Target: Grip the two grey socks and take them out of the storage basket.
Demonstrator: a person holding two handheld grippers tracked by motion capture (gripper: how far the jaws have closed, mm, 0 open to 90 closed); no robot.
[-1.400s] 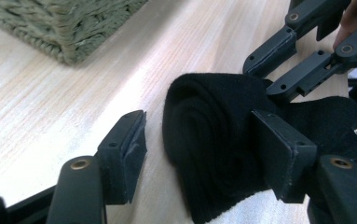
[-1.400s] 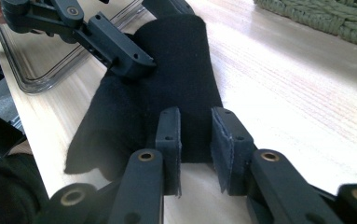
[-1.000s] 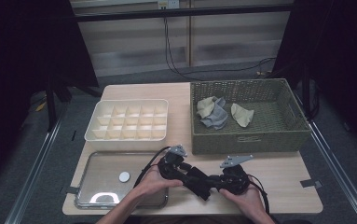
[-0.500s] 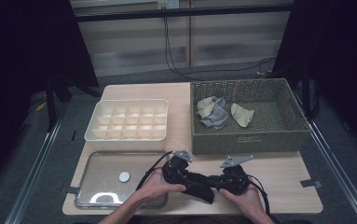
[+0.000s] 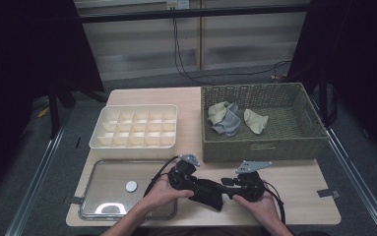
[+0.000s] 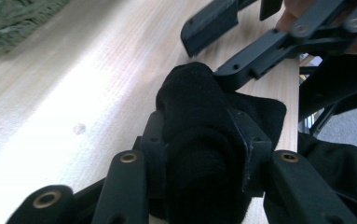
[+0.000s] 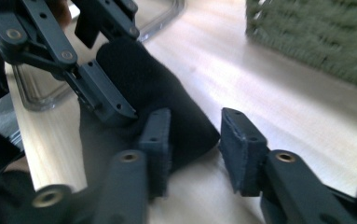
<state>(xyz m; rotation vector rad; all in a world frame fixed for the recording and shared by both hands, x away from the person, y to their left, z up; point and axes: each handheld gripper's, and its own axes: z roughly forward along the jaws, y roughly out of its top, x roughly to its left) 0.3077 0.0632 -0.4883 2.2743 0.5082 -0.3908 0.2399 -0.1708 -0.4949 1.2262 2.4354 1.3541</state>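
Note:
A black cloth lies bunched on the wooden table near its front edge, between the two hands. My left gripper reaches in from the left and is shut on the black cloth, which bulges out between the pads of that left gripper. My right gripper faces it from the right. In the right gripper view, the right gripper stands open just beside the edge of the cloth, with bare table in the gap. The left gripper clamps the cloth farther off.
A green wicker basket at the back right holds a few pale cloths. A white compartment box sits at the back left. In front of it lies a clear tray with a small white disc.
Both hands have shifted slightly toward the front edge with the cloth between them. The left gripper has sunk a little lower onto the cloth.

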